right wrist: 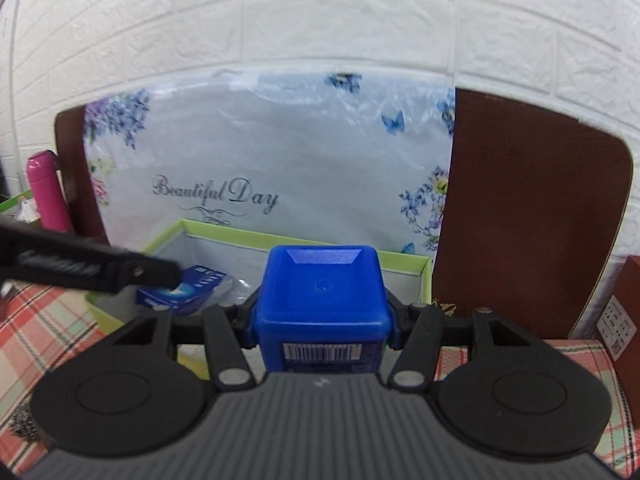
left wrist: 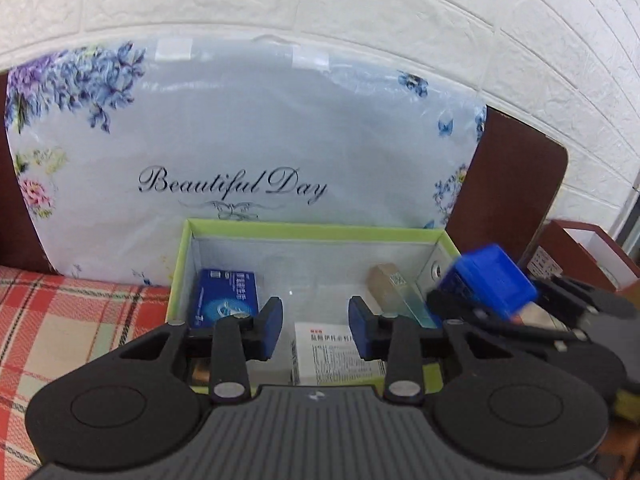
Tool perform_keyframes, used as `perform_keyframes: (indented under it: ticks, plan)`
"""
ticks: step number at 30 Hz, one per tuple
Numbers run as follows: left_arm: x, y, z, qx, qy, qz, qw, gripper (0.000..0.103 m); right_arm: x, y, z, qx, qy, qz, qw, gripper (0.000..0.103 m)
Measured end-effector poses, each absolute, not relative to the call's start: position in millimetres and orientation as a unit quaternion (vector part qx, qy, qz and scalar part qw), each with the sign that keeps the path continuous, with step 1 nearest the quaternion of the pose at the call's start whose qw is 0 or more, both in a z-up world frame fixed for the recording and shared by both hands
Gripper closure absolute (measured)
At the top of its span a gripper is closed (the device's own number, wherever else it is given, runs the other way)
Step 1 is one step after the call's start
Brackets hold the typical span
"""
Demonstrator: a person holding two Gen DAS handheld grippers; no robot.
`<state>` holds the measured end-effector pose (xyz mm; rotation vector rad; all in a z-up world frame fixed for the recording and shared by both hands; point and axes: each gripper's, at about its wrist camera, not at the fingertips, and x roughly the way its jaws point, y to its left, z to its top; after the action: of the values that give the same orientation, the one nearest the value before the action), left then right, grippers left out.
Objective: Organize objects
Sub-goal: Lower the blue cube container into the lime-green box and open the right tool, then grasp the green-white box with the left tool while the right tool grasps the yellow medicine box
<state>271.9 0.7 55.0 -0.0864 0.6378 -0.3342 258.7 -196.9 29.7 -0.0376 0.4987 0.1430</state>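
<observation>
Blue jar [right wrist: 323, 304] is being held in right gripper [right wrist: 322, 322], pads pressing on its two flat sides, just in front of the green box [right wrist: 425, 276]. Left gripper [left wrist: 314, 330] is being held part-open and empty over the box, above the white carton [left wrist: 336, 356]; blue carton [left wrist: 224, 298] is lying in the box at left. Jar is judged rigid plastic, smooth, likely light; flat sides are being used sensibly, since slip is likelier on the bevelled cap.
</observation>
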Motion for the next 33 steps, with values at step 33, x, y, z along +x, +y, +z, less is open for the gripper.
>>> perform_keyframes:
  ticks: [33]
  plan:
    - [235.2, -44.1, -43.9, 0.002, 0.42, -0.182, 0.889, 0.031, 109.6, -223.7, -48.9, -0.008, 0.325, 0.139, 0.935, 0.008]
